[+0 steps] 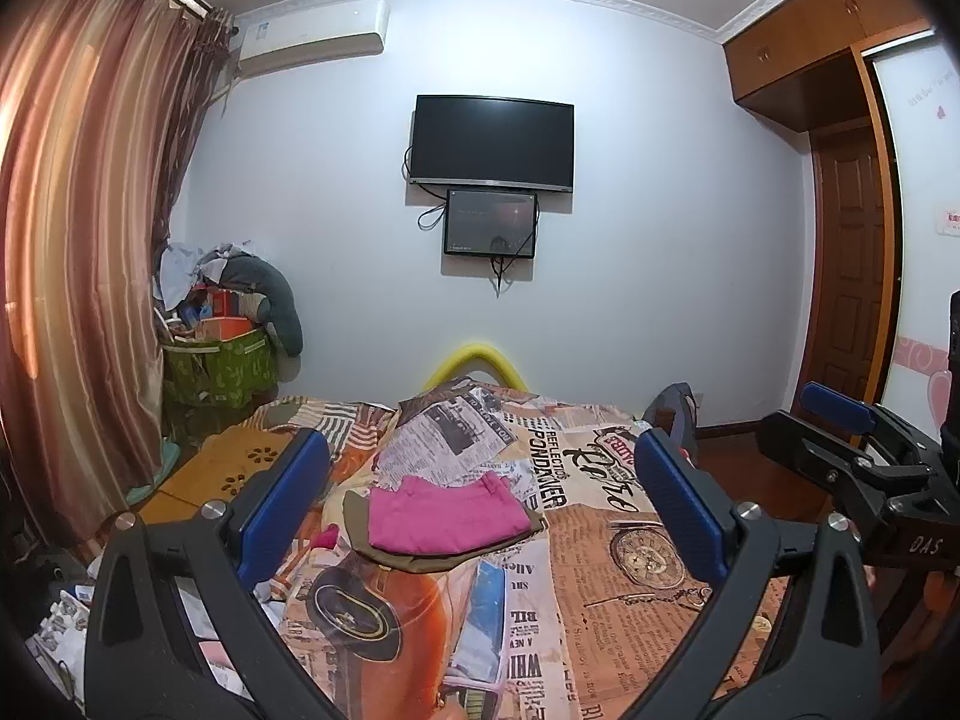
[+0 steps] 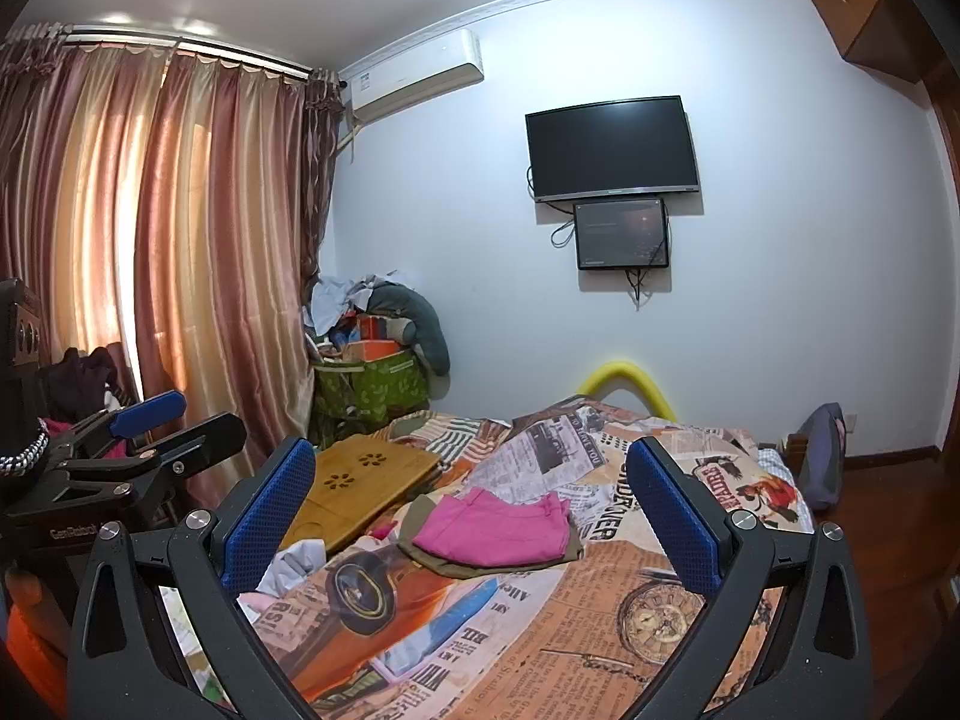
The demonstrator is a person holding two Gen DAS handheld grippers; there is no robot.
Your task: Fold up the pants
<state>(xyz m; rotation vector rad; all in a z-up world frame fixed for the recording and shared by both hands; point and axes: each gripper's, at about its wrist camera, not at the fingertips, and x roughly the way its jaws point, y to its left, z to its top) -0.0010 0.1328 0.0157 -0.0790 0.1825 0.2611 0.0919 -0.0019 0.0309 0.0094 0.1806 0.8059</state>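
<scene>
Folded pink pants (image 1: 447,516) lie on a folded olive-brown garment (image 1: 420,558) in the middle of the bed. They also show in the right wrist view (image 2: 498,531), on the olive garment (image 2: 480,567). My left gripper (image 1: 480,480) is open and empty, held above the bed short of the pile. My right gripper (image 2: 471,492) is open and empty, also held above the bed short of the pile. The right gripper shows at the right edge of the left wrist view (image 1: 840,420); the left gripper shows at the left edge of the right wrist view (image 2: 174,420).
The bed has a newspaper-print cover (image 1: 630,552). A bamboo lap tray (image 2: 360,486) lies on its left side. A green bin of clutter (image 2: 372,387) stands in the corner by the curtains (image 2: 180,240). A TV (image 2: 612,147) hangs on the far wall. A yellow foam arch (image 2: 627,381) sits behind the bed.
</scene>
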